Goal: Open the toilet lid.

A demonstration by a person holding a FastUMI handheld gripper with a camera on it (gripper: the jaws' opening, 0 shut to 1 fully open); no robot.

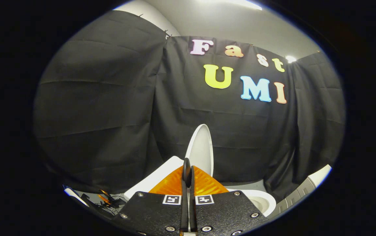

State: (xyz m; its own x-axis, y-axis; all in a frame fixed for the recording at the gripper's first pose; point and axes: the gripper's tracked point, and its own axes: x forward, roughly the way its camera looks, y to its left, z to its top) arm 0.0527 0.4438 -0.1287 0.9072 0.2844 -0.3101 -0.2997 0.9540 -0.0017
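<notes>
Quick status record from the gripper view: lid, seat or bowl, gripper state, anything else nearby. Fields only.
lid: toilet lid raised, standing upright against the black cloth wall, just beyond the fingers
bowl: white toilet rim showing past the gripper body, uncovered
gripper: gripper fingers closed together, nothing between them, pointing up at the lid's lower edge
contact: cannot tell whether the fingertips touch the lid
tank: white cistern top beside the lid
clutter: cables and small tools on the surface beside the toilet

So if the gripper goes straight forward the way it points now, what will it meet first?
Most likely the raised toilet lid, standing upright just beyond the closed fingers of the gripper. Depth is unclear, and the booth's black cloth wall hangs behind the lid.
</notes>
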